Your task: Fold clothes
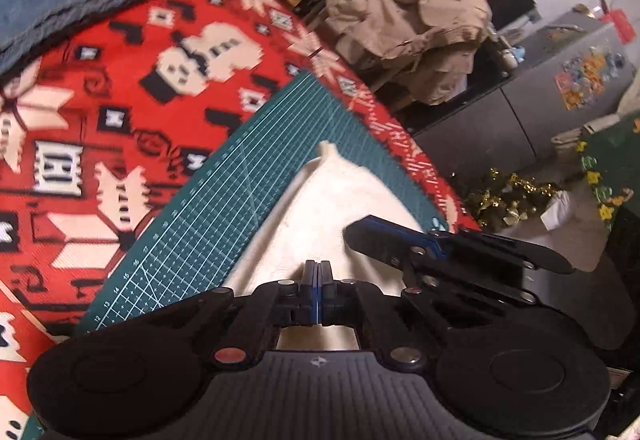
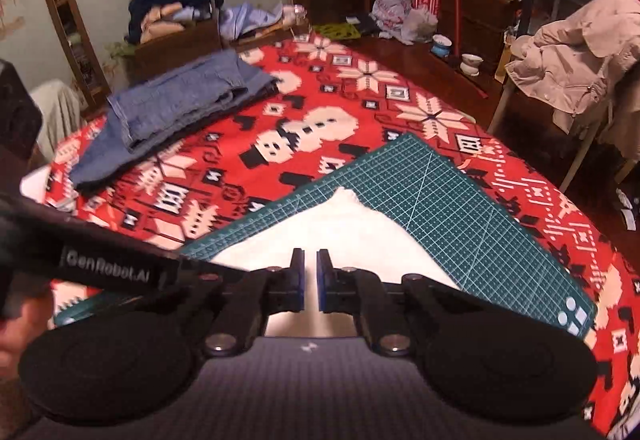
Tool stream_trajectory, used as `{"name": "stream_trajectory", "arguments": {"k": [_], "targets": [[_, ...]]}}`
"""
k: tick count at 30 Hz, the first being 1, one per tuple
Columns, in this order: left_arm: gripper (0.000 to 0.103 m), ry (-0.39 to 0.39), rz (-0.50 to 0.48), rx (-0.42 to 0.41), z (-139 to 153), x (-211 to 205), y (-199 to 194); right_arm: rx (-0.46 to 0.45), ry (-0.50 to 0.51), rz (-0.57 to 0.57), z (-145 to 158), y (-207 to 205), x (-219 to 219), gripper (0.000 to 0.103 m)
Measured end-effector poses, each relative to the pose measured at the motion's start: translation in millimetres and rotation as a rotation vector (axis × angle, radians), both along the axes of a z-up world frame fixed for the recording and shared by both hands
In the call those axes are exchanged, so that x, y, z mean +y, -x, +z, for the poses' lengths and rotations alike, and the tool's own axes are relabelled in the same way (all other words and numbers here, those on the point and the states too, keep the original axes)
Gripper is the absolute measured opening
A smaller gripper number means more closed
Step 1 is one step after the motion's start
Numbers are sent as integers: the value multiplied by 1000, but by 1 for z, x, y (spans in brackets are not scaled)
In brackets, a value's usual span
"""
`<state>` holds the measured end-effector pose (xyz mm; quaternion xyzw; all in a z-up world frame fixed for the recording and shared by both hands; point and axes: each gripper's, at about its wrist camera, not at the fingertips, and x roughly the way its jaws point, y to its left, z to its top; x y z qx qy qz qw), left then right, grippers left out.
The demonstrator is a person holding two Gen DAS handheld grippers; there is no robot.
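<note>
White cloth (image 1: 320,208) lies on the green cutting mat (image 1: 224,200), which sits on the red patterned tablecloth (image 1: 100,120). In the left wrist view the cloth runs from the bottom centre up to a point near mid-frame; its long axis points away from the jaws toward the upper right. Left gripper (image 1: 318,272): jaws fully together, pads meeting at the cloth's near edge; whether any fabric is pinched between them cannot be told, the contact point being hidden by the fingers. Right gripper (image 2: 311,264): a narrow gap shows between the pads, with white cloth (image 2: 340,232) directly behind and below; no fabric visibly between them, so grip uncertain. The right gripper also appears in the left view at lower right, just beside the left one, so both hands are at the same near edge. Folded blue jeans (image 2: 176,108) lie well apart at upper left. Judgement: next move is to carry the near edge forward along the cloth's axis toward the far tip.
</note>
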<state>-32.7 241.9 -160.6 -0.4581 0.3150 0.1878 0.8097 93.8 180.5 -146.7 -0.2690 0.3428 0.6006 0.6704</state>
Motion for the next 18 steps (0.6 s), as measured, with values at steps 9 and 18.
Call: {"name": "stream_trajectory", "arguments": {"k": [9,18], "targets": [[2,-7,-25,19,-4,3,-2,26,6,-10,-18,-7,2,2],[2,68,-34,-16,-12,3,-4,-43,40,-8,-15,-8,23,1]]}}
